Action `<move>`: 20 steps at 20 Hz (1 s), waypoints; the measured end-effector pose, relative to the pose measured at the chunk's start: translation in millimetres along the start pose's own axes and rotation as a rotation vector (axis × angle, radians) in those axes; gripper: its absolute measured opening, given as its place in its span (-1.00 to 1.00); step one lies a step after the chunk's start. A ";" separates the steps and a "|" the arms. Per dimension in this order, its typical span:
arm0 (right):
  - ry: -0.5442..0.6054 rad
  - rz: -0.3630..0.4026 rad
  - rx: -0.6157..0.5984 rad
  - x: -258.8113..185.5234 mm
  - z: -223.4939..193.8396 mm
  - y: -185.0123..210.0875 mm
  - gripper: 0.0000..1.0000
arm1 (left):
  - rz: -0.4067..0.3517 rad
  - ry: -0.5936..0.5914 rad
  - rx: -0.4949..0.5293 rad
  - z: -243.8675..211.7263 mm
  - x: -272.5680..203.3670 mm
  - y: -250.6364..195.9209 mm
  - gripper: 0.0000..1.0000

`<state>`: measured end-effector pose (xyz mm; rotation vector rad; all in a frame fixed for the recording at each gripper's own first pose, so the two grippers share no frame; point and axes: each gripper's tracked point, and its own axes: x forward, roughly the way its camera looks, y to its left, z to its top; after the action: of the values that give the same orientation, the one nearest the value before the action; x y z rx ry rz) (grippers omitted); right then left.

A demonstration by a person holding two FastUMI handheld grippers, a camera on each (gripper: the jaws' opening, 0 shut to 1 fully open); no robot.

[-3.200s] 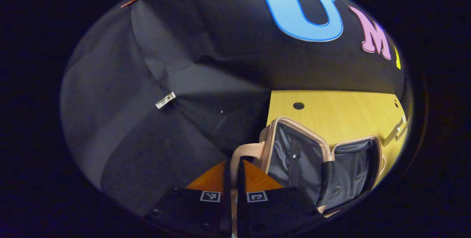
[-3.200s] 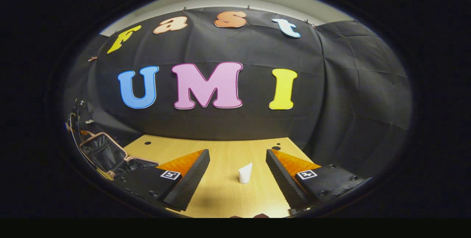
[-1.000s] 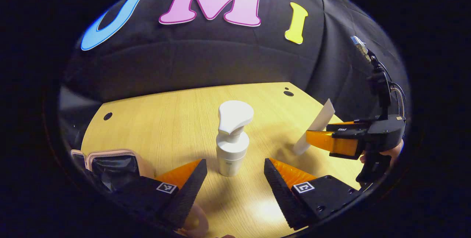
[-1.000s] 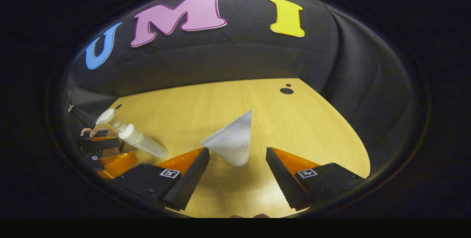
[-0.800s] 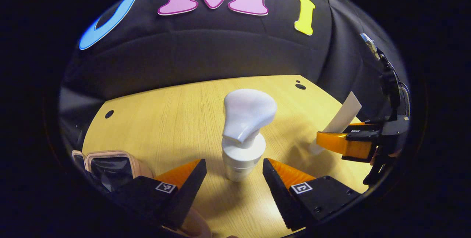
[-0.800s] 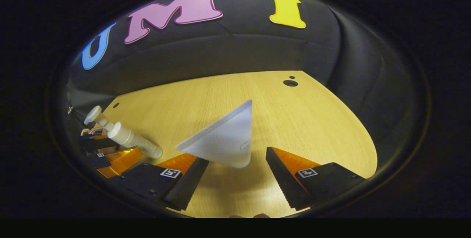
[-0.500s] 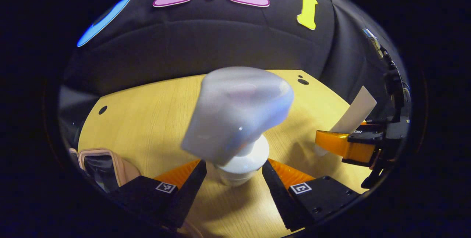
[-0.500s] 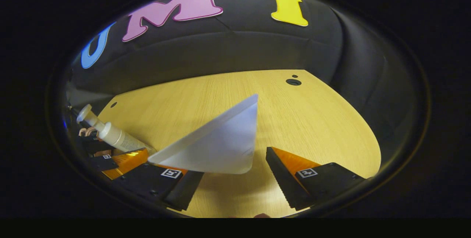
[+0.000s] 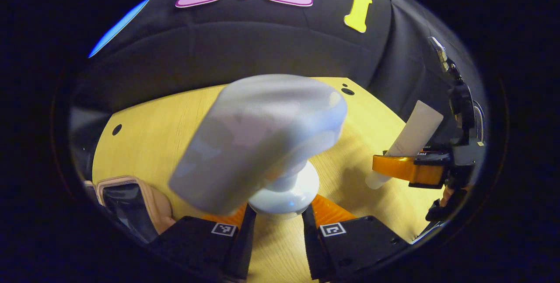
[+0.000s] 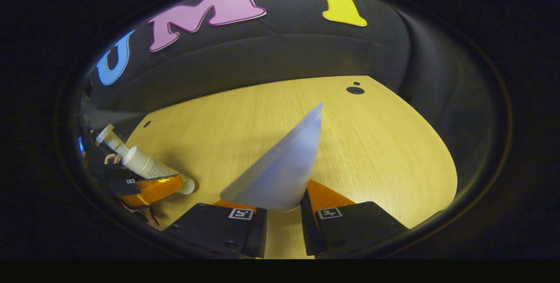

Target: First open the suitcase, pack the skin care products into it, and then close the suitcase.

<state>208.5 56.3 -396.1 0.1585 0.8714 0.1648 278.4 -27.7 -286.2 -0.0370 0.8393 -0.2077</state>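
— Where were our grippers?

— We had the left gripper [image 9: 274, 226] clamped on the pump bottle [image 9: 271, 143], upright on the surface [image 9: 166, 121] just right of the suitcase [image 9: 127, 197].

— And the right?

— We held the right gripper [image 10: 282, 224] closed on the tube [image 10: 284, 169], well right of the suitcase, its cap end between our fingers.

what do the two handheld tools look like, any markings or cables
Left tool and right tool: black blocky bodies, two wedge-shaped fingers each with a small square black-and-white marker. The right one carries a black mast with cables.
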 end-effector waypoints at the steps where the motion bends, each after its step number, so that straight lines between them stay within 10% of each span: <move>1: -0.009 0.016 -0.006 -10.4 4.6 7.5 -0.24 | -0.018 0.002 -0.017 2.9 -20.0 0.8 0.09; 9: -0.085 0.181 -0.071 -89.4 26.0 103.6 -0.24 | -0.057 0.182 -0.065 -29.6 -174.4 86.8 0.08; 20: -0.080 0.272 -0.111 -134.6 -11.5 184.8 -0.24 | 0.045 0.855 -0.155 -174.2 -124.7 143.9 0.10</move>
<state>99.9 209.4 -265.1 0.1779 0.7565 0.4568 92.4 146.3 -327.5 -0.0769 1.7057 -0.1101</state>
